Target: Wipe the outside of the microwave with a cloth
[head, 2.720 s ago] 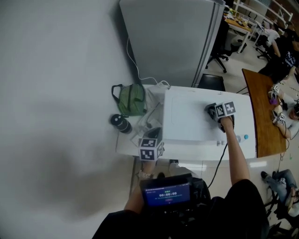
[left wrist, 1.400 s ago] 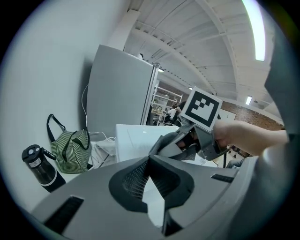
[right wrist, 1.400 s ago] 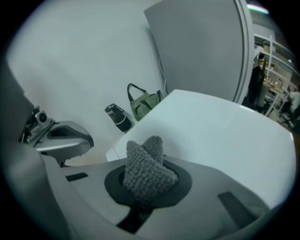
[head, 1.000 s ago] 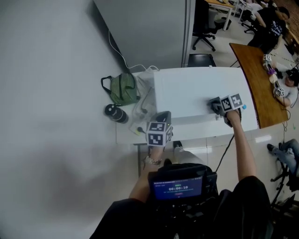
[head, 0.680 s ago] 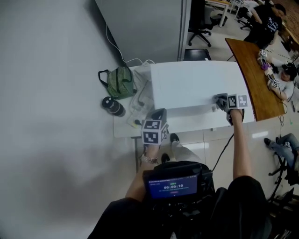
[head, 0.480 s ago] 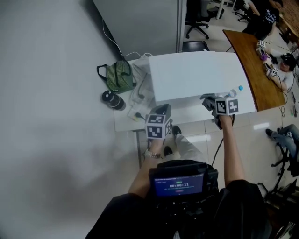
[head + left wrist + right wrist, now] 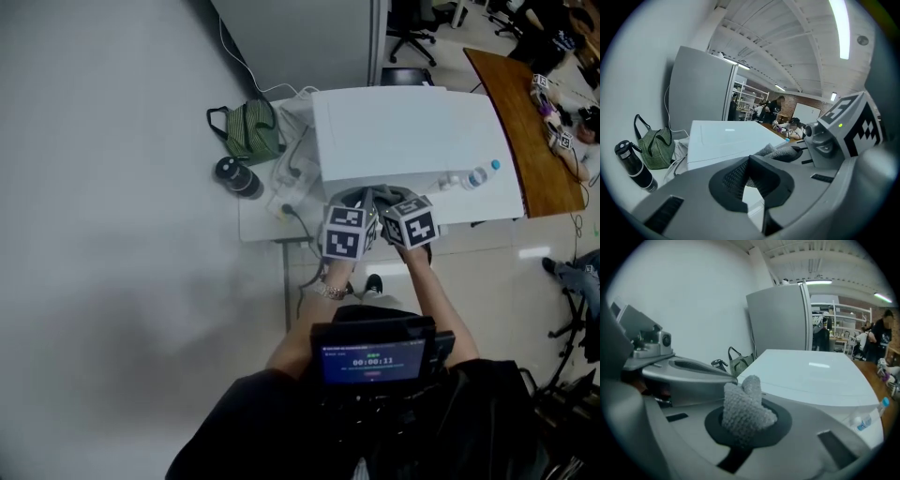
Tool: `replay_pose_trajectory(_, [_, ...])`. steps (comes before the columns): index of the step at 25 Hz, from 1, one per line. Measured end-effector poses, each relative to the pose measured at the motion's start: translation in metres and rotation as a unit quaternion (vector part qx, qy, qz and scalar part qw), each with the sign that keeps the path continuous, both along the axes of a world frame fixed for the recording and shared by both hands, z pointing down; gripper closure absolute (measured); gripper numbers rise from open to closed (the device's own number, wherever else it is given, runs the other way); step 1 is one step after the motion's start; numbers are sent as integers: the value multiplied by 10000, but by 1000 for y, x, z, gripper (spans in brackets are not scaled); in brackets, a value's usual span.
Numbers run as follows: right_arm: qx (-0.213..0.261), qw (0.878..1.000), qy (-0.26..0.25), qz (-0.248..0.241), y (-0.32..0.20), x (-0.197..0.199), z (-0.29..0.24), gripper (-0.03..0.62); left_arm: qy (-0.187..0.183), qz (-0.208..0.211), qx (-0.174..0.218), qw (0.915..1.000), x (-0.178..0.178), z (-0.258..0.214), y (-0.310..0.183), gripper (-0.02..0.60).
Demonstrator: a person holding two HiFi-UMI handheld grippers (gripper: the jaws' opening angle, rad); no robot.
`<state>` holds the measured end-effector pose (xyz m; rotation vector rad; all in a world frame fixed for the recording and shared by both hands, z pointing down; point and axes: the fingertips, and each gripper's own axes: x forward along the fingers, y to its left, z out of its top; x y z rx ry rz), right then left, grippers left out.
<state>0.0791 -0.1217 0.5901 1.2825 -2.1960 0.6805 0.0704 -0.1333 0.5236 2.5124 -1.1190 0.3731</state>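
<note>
Chest display (image 7: 372,360): reads 00:00:11.
Microwave (image 7: 403,131): white, stands on the white table (image 7: 251,228) near a green bag (image 7: 248,131).
Right gripper (image 7: 744,420): jaws clamped on the bunched grey cloth (image 7: 740,401), just before the microwave's front.
Left gripper (image 7: 749,180): jaws slightly apart, empty, close beside the right.

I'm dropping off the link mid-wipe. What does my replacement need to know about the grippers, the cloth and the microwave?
Right gripper: shut on the grey cloth, held by the microwave's front edge.
Left gripper: open, nothing gripped, close beside the right one.
Done: the cloth went across the top over the last few seconds.
Left: front and sides, as far as the views show.
</note>
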Motion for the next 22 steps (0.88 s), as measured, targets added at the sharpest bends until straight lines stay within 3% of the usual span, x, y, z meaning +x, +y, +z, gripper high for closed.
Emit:
replay_pose_trajectory(11, [232, 9997, -57, -45, 0, 4, -4, 579, -150, -95, 134, 9998, 7, -1, -1, 581])
replay_pose_trajectory(22, [99, 9976, -677, -121, 4, -2, -10, 579, -200, -262, 282, 9991, 10, -8, -2, 581])
